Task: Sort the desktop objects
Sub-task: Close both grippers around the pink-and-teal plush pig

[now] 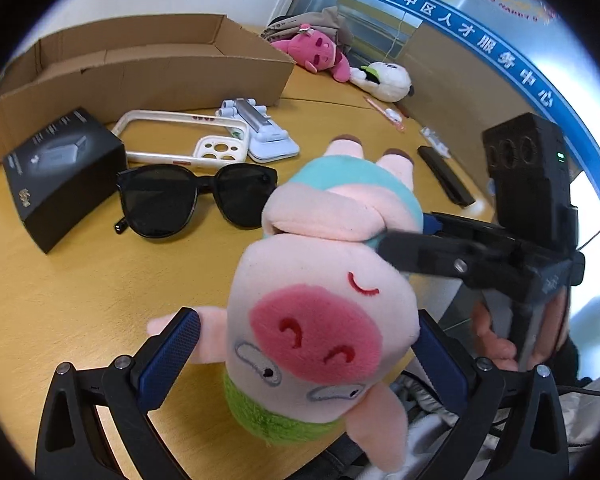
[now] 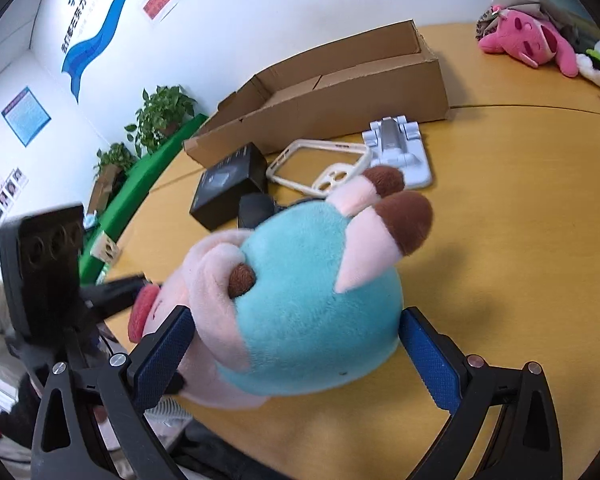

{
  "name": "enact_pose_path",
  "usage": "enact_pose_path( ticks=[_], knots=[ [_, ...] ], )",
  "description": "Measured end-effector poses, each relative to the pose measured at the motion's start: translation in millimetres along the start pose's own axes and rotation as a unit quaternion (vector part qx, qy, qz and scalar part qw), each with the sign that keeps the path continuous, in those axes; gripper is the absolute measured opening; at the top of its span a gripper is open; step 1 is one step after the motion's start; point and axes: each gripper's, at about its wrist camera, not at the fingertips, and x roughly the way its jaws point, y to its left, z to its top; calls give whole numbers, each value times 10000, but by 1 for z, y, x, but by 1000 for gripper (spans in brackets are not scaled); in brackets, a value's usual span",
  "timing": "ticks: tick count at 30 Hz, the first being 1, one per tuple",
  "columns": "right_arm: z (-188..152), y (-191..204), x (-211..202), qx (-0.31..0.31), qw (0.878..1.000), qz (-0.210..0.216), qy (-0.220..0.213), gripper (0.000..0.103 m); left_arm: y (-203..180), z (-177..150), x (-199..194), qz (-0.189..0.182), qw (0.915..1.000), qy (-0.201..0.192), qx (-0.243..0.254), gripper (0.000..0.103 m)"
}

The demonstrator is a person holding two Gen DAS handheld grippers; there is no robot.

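A pink pig plush (image 1: 312,320) in a teal shirt is held above the yellow table (image 1: 80,292). My left gripper (image 1: 308,356) brackets its head; the right pad touches the cheek, the left pad (image 1: 172,356) sits by the ear. My right gripper (image 2: 296,356) is shut on its teal body (image 2: 312,320), and shows in the left wrist view with a finger (image 1: 432,256) on the plush's neck. Black sunglasses (image 1: 192,200), a black box (image 1: 60,176), a cream phone case (image 1: 188,140) and a white stand (image 1: 260,132) lie beyond.
An open cardboard box (image 1: 140,64) stands at the back of the table. A magenta plush (image 1: 320,54) and a white plush (image 1: 384,78) lie at the far right. A black bar (image 1: 444,176) and a pink pen (image 1: 384,114) lie nearby. Potted plants (image 2: 160,116) stand by the wall.
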Motion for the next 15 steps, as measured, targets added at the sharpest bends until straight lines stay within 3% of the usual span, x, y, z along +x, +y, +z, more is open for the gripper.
enact_pose_path(
  ticks=[1,3,8,15],
  knots=[
    [3,0,3,14,10000,-5,0,101,1,0,1,-47,10000,30,-6,100],
    [6,1,7,3,10000,25,12,98,2,-1,6,-98,9998,139,42,88],
    [10,11,13,-174,9997,-173,-71,90,1,-5,5,-89,9997,133,175,80],
    [24,39,13,-620,9974,-348,-142,86,6,0,-13,4,9997,-67,214,77]
  ],
)
